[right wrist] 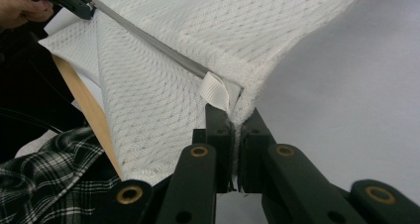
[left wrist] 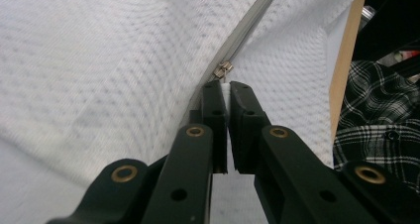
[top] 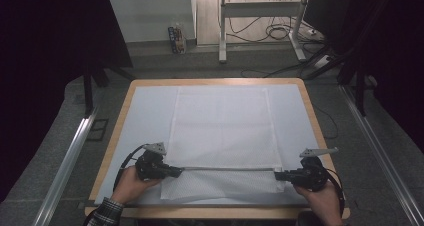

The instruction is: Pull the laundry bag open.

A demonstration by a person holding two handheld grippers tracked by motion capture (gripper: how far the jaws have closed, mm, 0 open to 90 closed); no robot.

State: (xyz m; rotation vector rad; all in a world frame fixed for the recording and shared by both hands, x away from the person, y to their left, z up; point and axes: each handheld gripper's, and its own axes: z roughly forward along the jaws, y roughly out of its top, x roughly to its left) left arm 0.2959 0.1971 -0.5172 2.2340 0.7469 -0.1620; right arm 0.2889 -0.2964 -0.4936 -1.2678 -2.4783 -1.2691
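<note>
A white mesh bag (top: 220,126) lies flat on the table, with a grey zipper (top: 225,168) running across its near part. My left gripper (top: 179,171) is at the zipper's left end. In the left gripper view its jaws (left wrist: 227,87) are shut on a white tab just below the metal slider (left wrist: 224,69). My right gripper (top: 276,175) is at the zipper's right end. Its jaws (right wrist: 236,116) are shut on the bag's edge beside a white ribbon loop (right wrist: 215,91), lifting that corner slightly. The left gripper (right wrist: 84,7) appears far off in the right gripper view.
A white mat (top: 145,116) covers the wooden table (top: 215,81). Metal rails (top: 70,161) run along the floor on both sides. Desk legs (top: 222,31) and cables (top: 275,33) stand beyond the far edge. A plaid sleeve (left wrist: 376,115) is at the near edge.
</note>
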